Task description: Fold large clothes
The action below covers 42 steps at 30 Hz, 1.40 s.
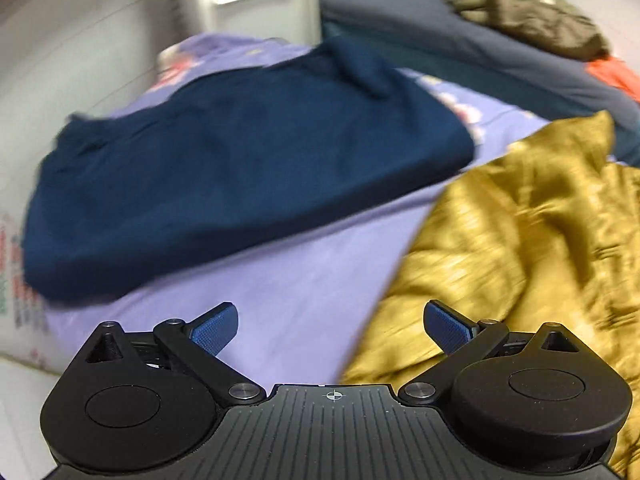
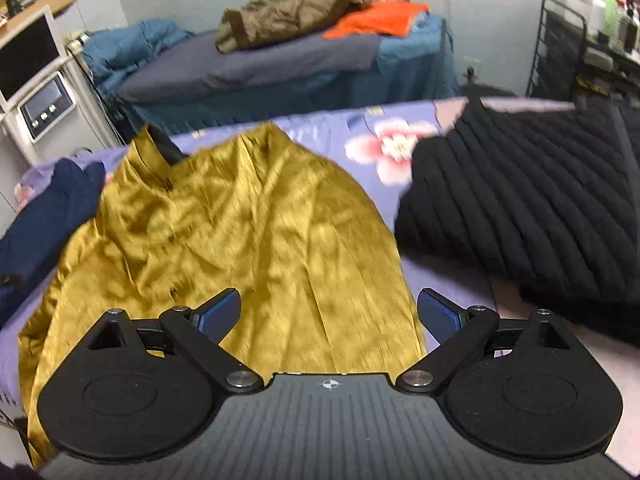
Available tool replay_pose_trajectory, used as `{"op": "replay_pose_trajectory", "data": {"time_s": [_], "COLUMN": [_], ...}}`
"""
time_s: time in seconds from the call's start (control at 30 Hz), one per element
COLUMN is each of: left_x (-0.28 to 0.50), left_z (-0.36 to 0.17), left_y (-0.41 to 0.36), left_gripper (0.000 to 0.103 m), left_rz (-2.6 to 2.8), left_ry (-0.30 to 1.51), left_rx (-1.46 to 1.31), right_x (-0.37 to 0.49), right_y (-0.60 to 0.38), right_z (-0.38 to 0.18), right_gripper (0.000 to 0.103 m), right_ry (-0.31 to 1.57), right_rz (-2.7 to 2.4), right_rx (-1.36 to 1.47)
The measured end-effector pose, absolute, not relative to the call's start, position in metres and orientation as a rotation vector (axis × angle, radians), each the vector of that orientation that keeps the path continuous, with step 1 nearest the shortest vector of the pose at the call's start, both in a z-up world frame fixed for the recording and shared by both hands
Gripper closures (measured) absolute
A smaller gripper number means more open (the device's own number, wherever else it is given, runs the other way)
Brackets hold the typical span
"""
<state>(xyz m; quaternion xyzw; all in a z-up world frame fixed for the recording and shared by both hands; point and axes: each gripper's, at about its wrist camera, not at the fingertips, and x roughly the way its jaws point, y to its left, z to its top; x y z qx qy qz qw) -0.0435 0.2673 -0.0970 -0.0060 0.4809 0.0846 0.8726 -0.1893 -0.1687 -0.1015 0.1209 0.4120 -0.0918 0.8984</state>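
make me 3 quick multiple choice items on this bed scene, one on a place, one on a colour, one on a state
1. Where does the black quilted garment lie relative to the golden garment in the right wrist view?
A. to its right
B. under it
C. on the far bed

2. What colour is the sheet under the clothes?
A. white
B. lilac with flowers
C. green

3. How does the right gripper stand?
A. shut on the golden garment
B. shut on nothing
C. open, nothing clamped

Key: 1 A, it lies beside the golden garment's right edge. 2 B, lilac cloth with a pink flower shows between the garments. 3 C, both pads stand wide apart above the cloth.
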Motion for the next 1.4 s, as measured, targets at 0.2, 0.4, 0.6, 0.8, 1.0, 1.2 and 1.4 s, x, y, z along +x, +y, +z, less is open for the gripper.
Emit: {"op": "replay_pose_trajectory", "data": {"time_s": [0.2,0.4,0.6,0.8,1.0,1.2,1.4], "left_x": [-0.066,-0.082,-0.091,-0.097,-0.094,-0.08,-0.041], "left_z": [-0.092,-0.129,-0.184,-0.172,-0.118,-0.037,0.039], "left_y": [0.297,0.285,0.24,0.244,0.249,0.259,0.283], "left_gripper": [0.0,0.0,0.0,0.048,0.055,0.056,0.056], "left_rz": [0.132,-0.029,-0.029,0.017,0.082,0.243,0.318], "left_ry": [1.031,1.151,1.259,1.226,1.072,0.723,0.491], "left_rx": [0.066,-0.098,-0.106,-0.095,0.087,0.249,0.246], "right_x": [-0.182,-0.16,-0.155,-0.158,-0.158,-0.156,-0.154], "right_y": [-0.16,-0.142,-0.128,-0.126,-0.135,-0.137,-0.137], "right_z": [-0.108,-0.101,-0.1,-0.101,-0.109,-0.112,-0.11], "right_gripper": [0.007,0.007,0.007,0.007,0.007,0.007,0.007], "right_ry": [0.883,0.88,0.889,0.898,0.916,0.923,0.916], "right_rz": [-0.166,-0.094,-0.068,-0.084,-0.113,-0.122,-0.125], "right_rx": [0.247,0.259,0.26,0.247,0.311,0.328,0.321]}}
